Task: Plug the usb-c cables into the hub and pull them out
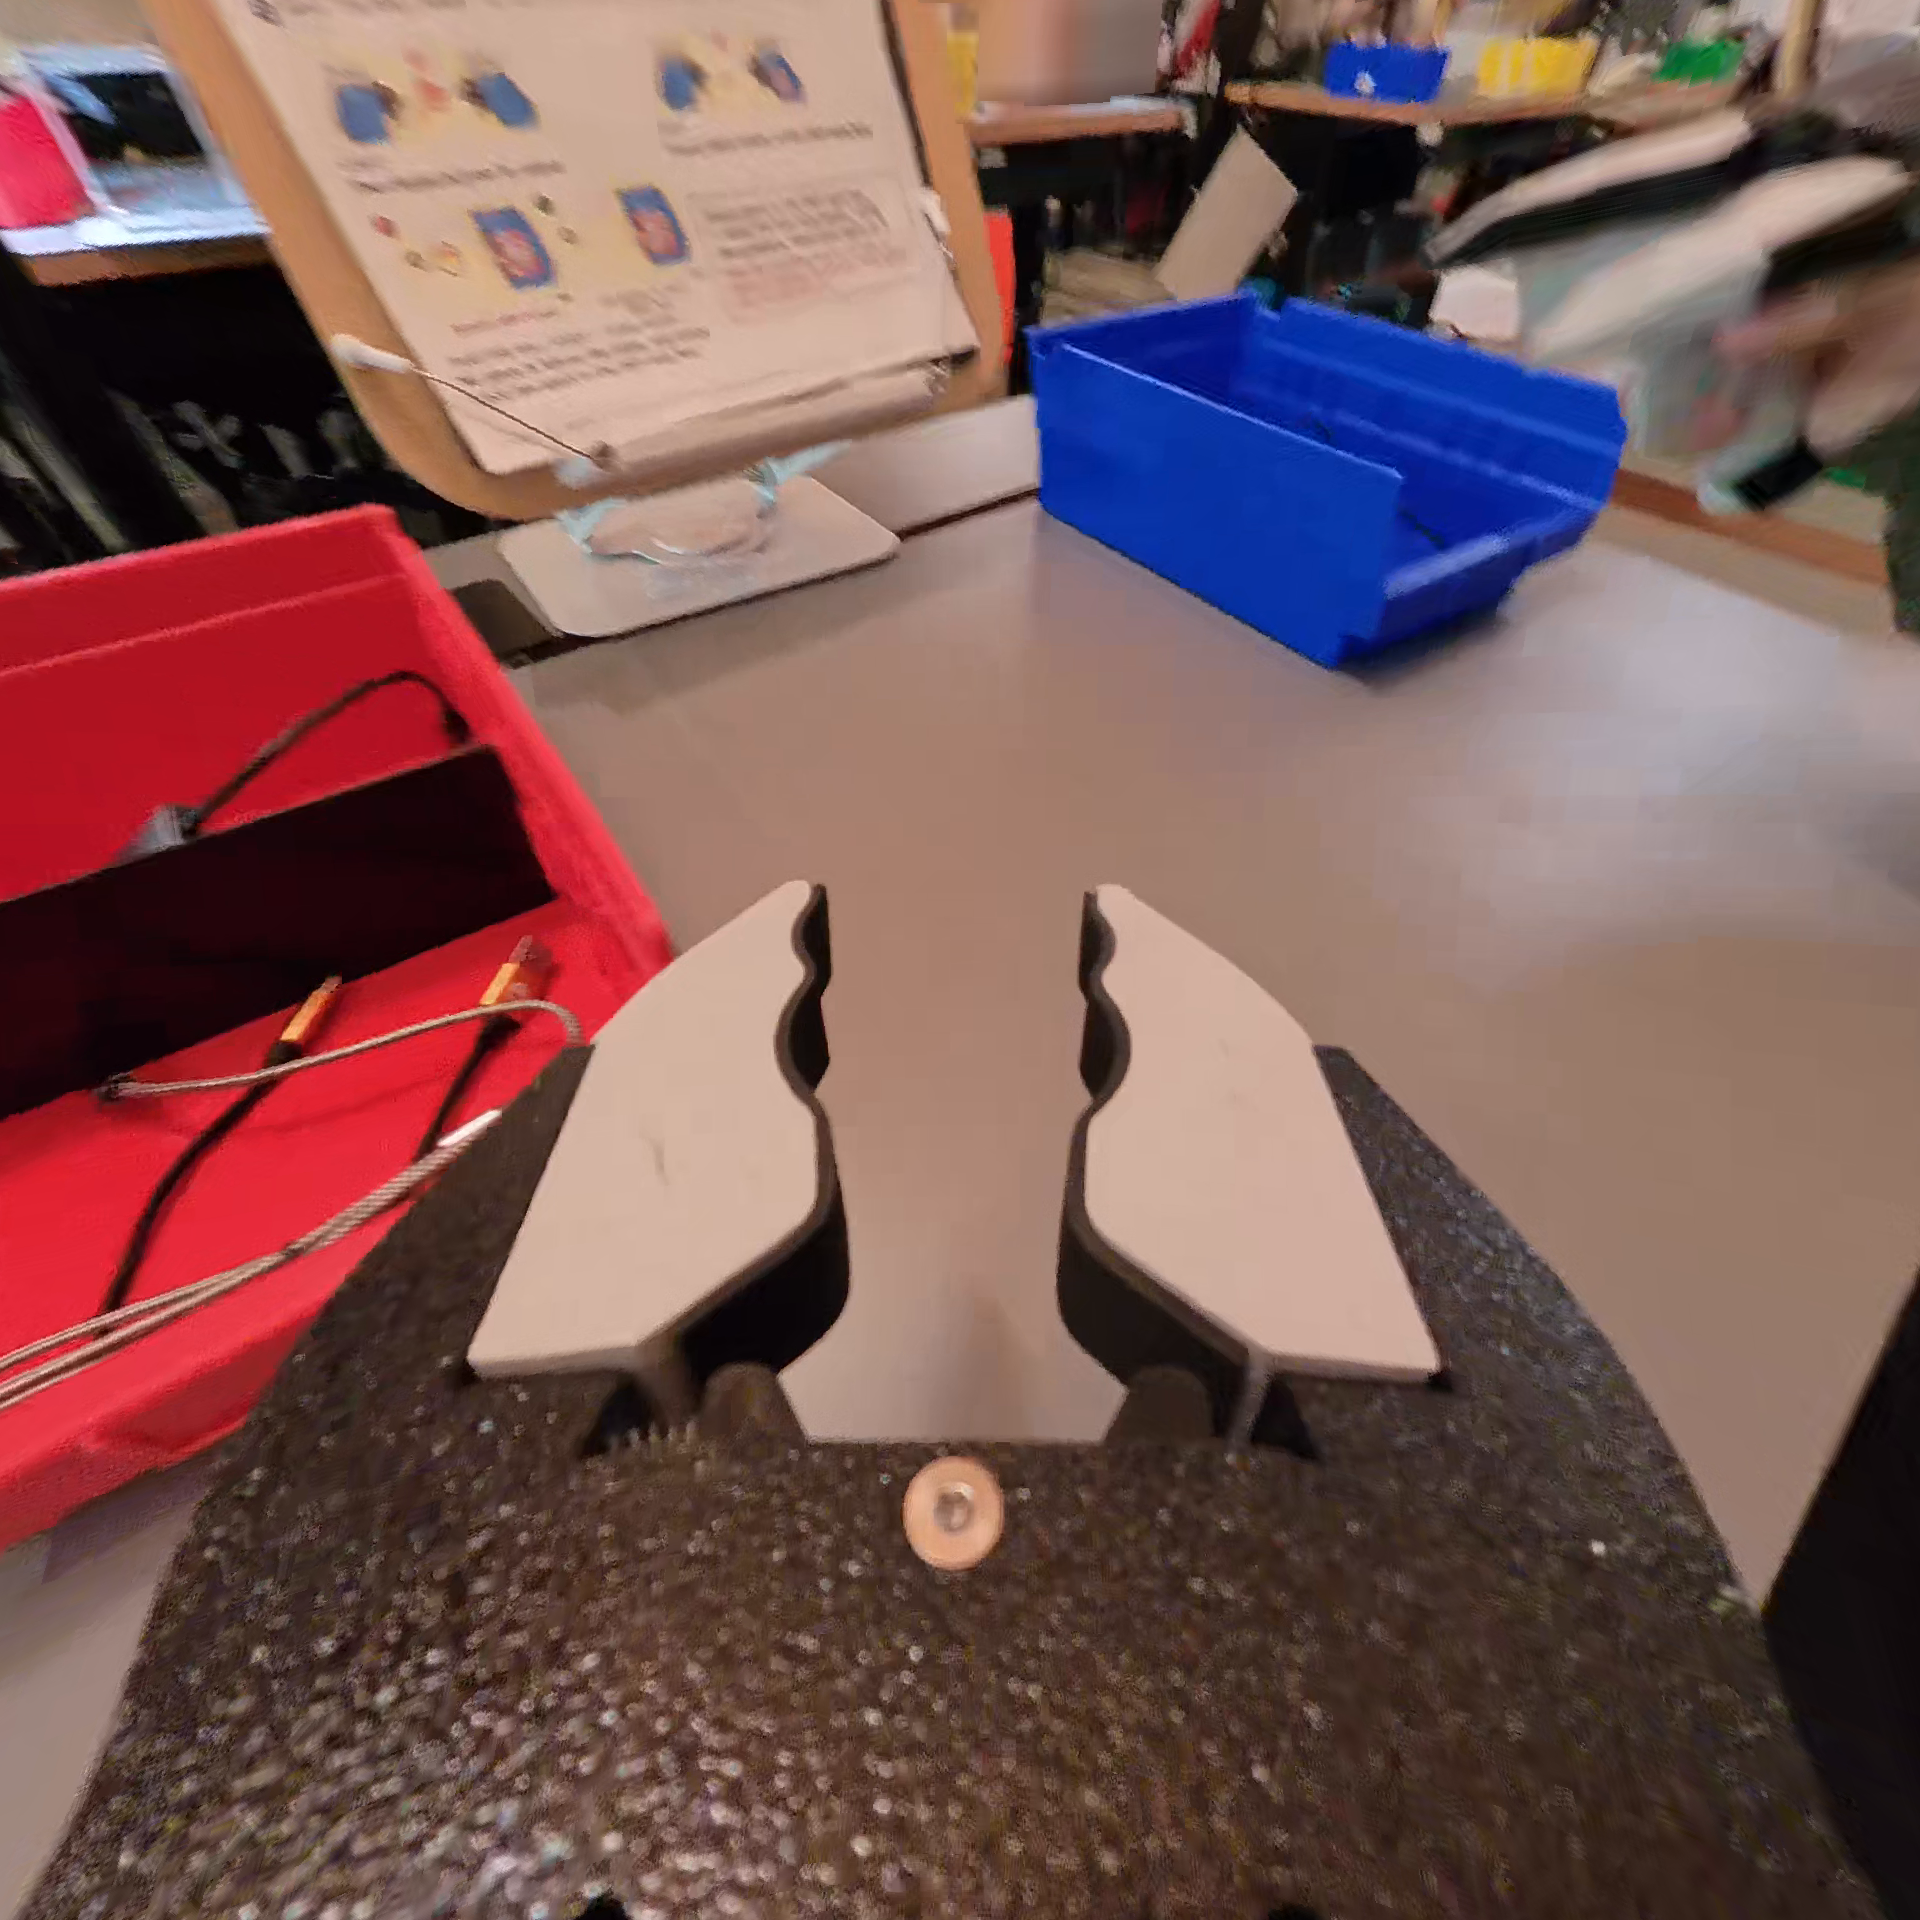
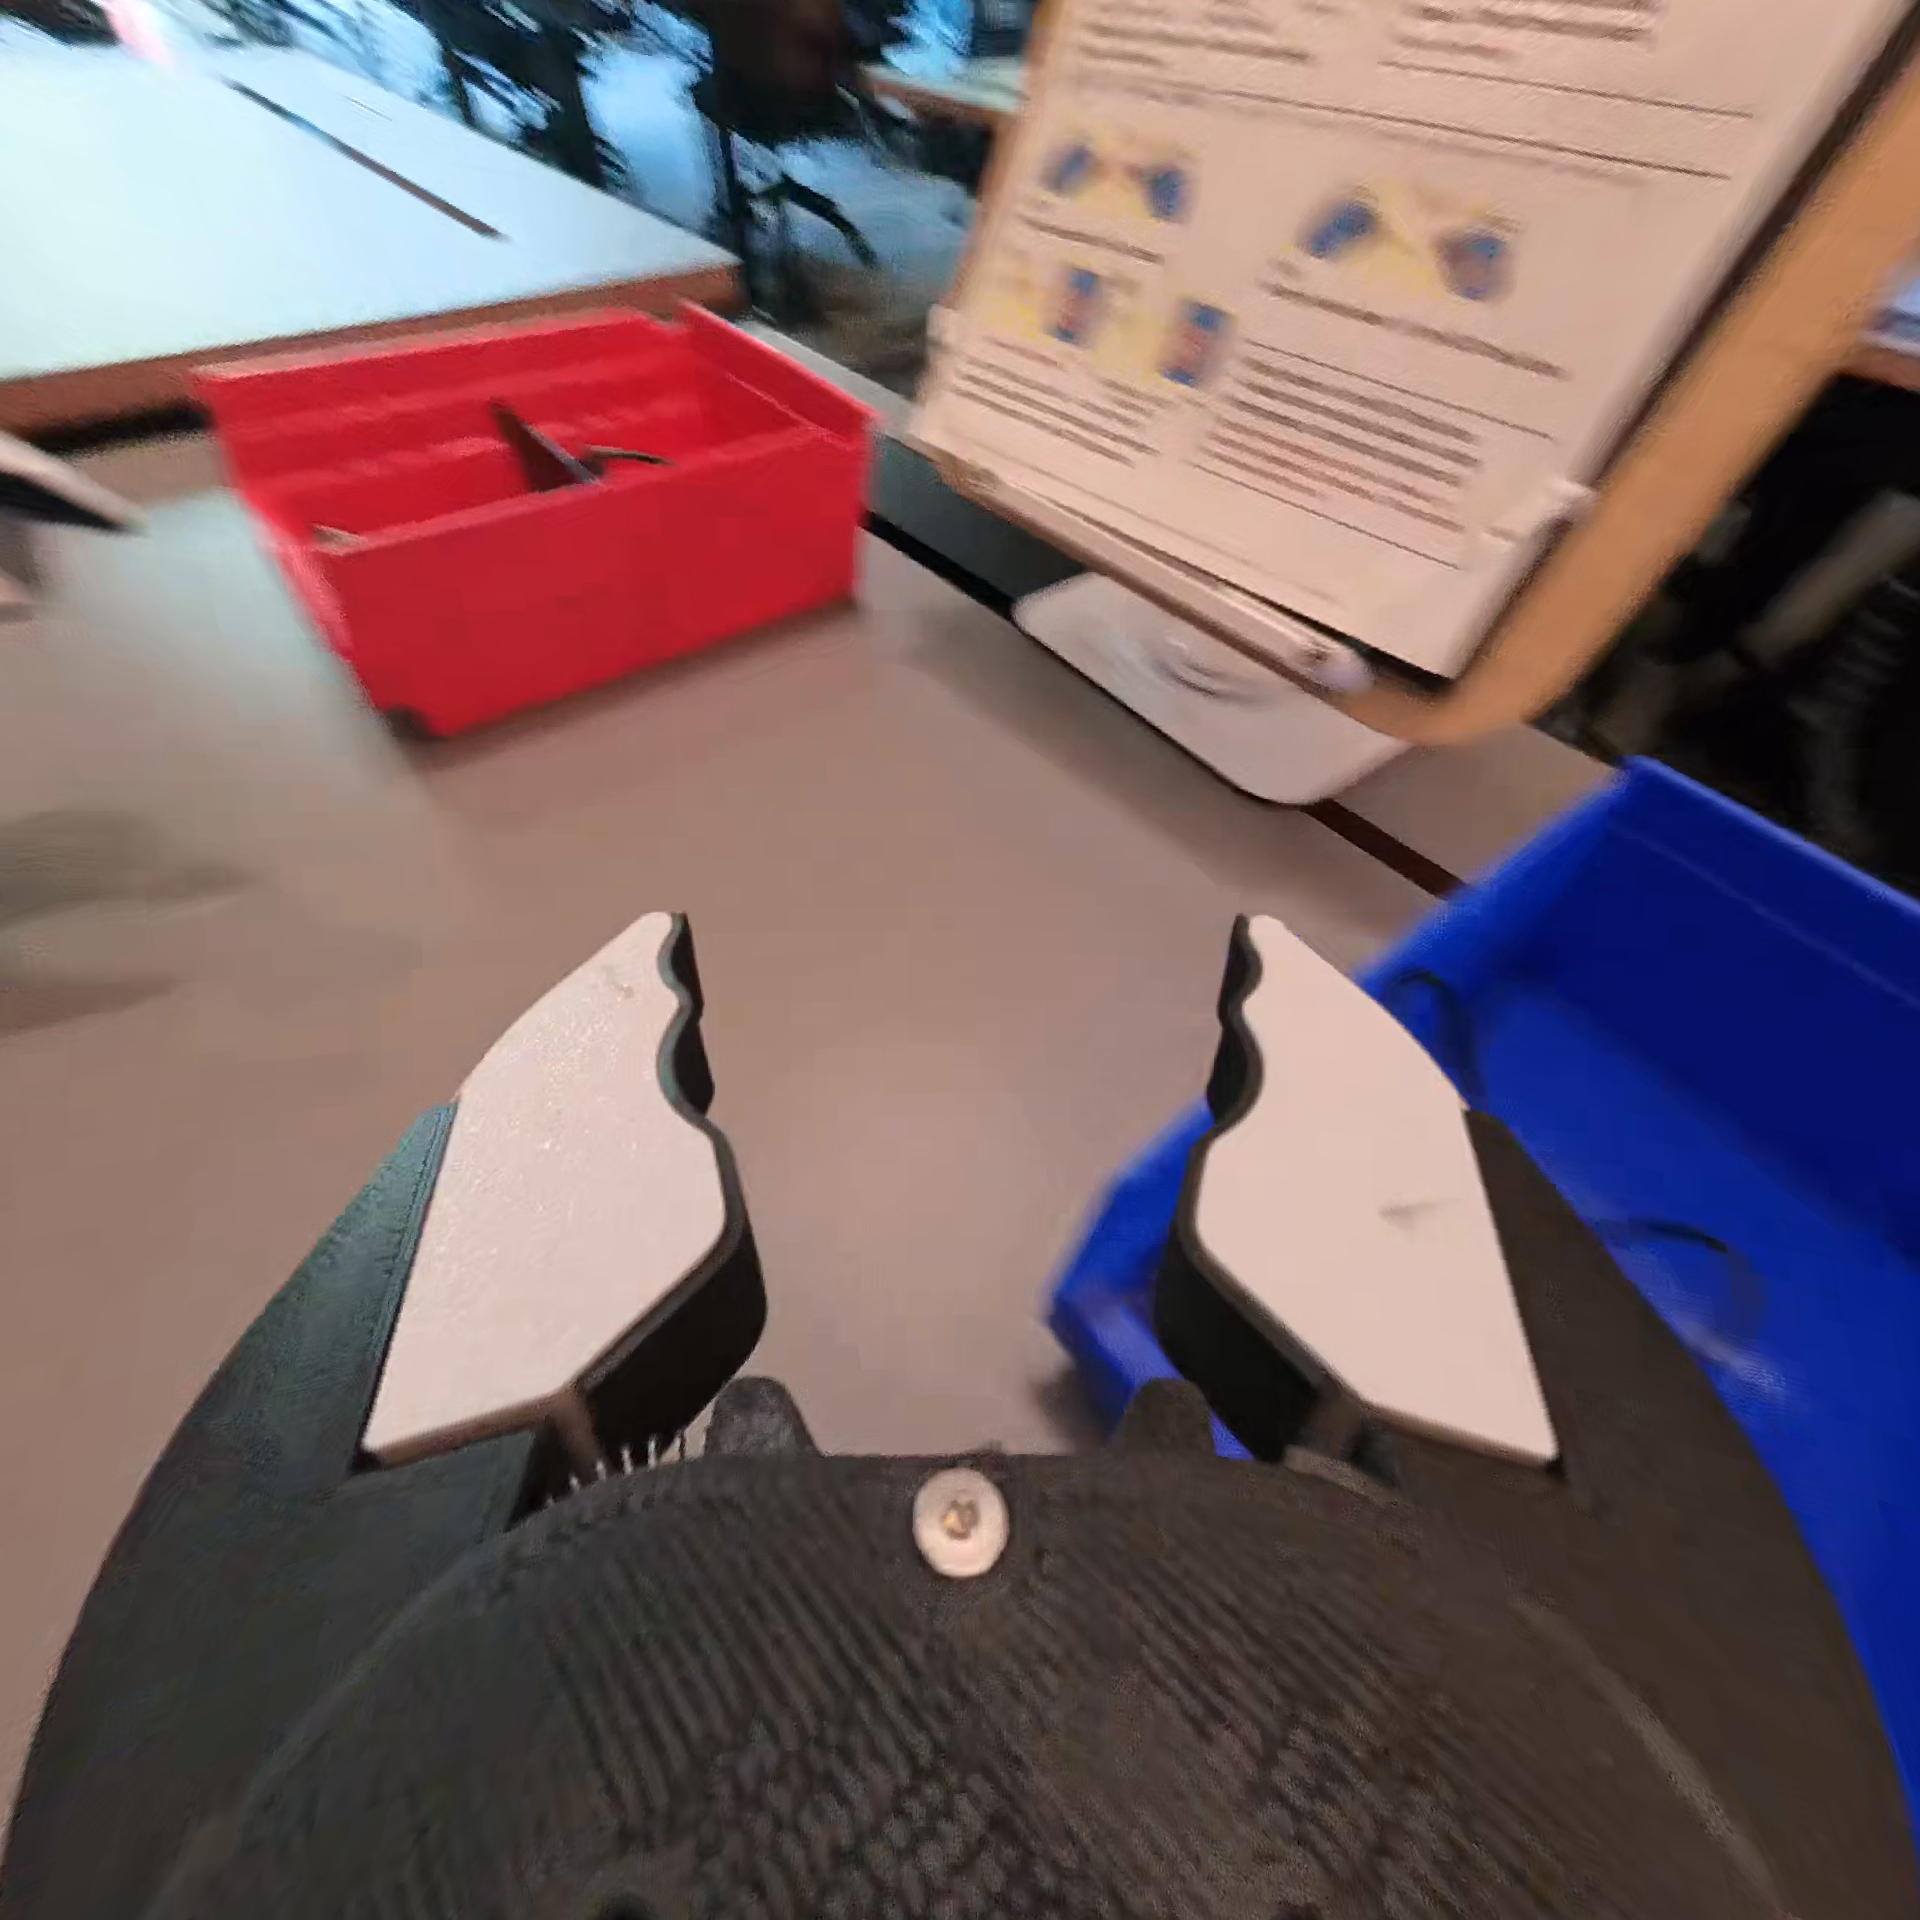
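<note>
A red bin (image 1: 488, 665) sits at the left in the left wrist view. In its front compartment lie black USB-C cables with orange plugs (image 1: 509, 977) and a grey braided cable (image 1: 343, 1055). Behind a black divider (image 1: 260, 904) a grey hub-like piece (image 1: 156, 831) with a black cord shows. My left gripper (image 1: 954, 909) is open and empty over the grey table, just right of the bin. My right gripper (image 2: 956, 935) is open and empty over the table, beside a blue bin (image 2: 1621, 1049). The red bin shows far left in the right wrist view (image 2: 582, 571).
A blue bin (image 1: 1226, 488) stands at the back right of the grey table (image 1: 1143, 790). A wooden stand with an instruction sheet (image 1: 623, 208) on a white base (image 1: 707, 561) stands at the back centre. The other hand-held gripper (image 1: 1714, 281) is blurred at the upper right. My left gripper is the nearer one to the grey hub-like piece (image 1: 156, 831): about 25 cm, against 45 cm.
</note>
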